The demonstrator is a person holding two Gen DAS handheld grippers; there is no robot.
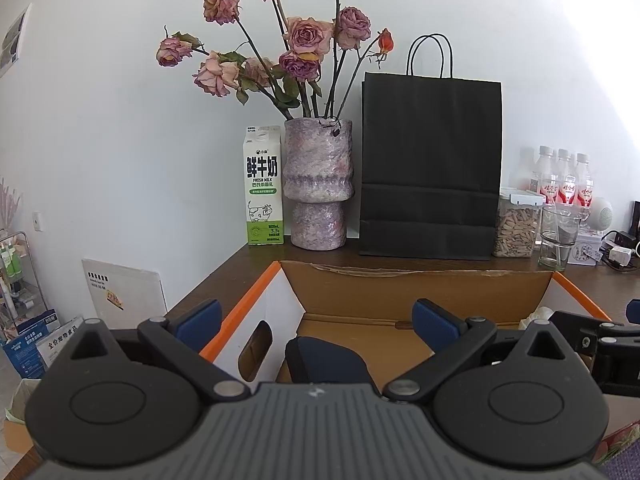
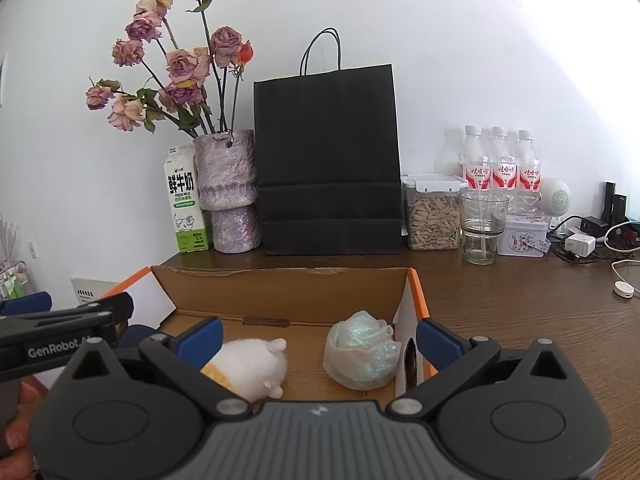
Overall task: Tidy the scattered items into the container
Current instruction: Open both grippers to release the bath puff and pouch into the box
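Both sets of fingers stand wide apart with nothing between the pads. Those of the left gripper (image 1: 316,320) hang over the left end of the cardboard box (image 1: 420,292), and a dark blue rounded item (image 1: 326,360) lies inside the box just below them. Those of the right gripper (image 2: 320,338) hang over the right half of the same box, its orange-edged side wall just inside the right finger. On the box floor lie a white plush toy (image 2: 256,364) near the left pad and, apart from it, a translucent iridescent rose-shaped item (image 2: 362,350) close to the side wall. Behind the box on the brown surface (image 2: 520,312) stand a milk carton (image 2: 185,200), a vase of dried roses (image 2: 228,188) and a black paper bag (image 2: 328,160).
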